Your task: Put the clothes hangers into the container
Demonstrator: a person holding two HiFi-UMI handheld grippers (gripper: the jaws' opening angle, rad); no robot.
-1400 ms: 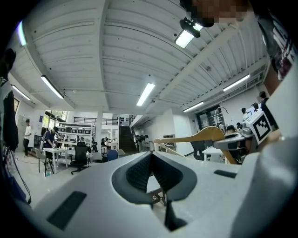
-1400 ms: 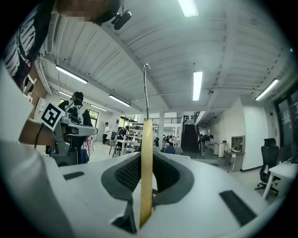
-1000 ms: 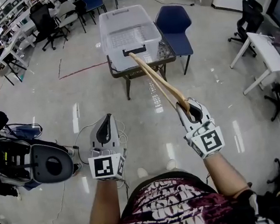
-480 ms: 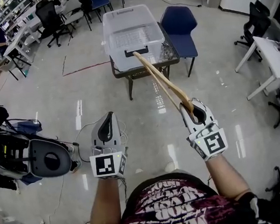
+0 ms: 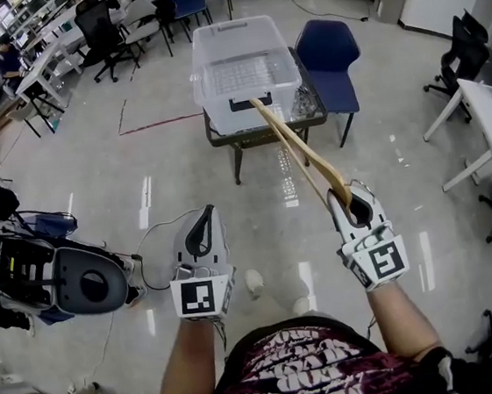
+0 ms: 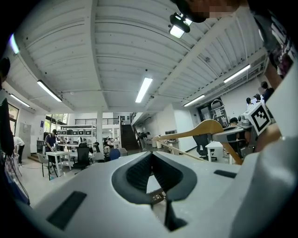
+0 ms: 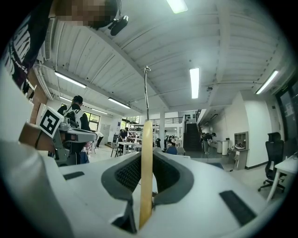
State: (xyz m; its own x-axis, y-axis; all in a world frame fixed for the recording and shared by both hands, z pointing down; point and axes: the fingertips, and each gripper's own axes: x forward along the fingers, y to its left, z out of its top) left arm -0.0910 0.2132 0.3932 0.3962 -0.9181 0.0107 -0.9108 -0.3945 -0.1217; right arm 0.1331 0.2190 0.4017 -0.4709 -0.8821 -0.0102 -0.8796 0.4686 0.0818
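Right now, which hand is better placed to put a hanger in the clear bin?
The right hand-held gripper: it is shut on the wooden hanger, which points toward the clear container; the left hand-held gripper is shut and empty.

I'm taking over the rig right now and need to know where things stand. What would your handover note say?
Left gripper: shut, nothing in it, held out in front of the body.
Right gripper: shut on the wooden hanger, which points forward toward the container.
Container: clear plastic, on the small table ahead, beside a blue chair; open floor lies between the person and it.
Done: one hanger is in the grip.
Left: probably walk up, lower the hanger into the container and let go. No other hangers are in view.
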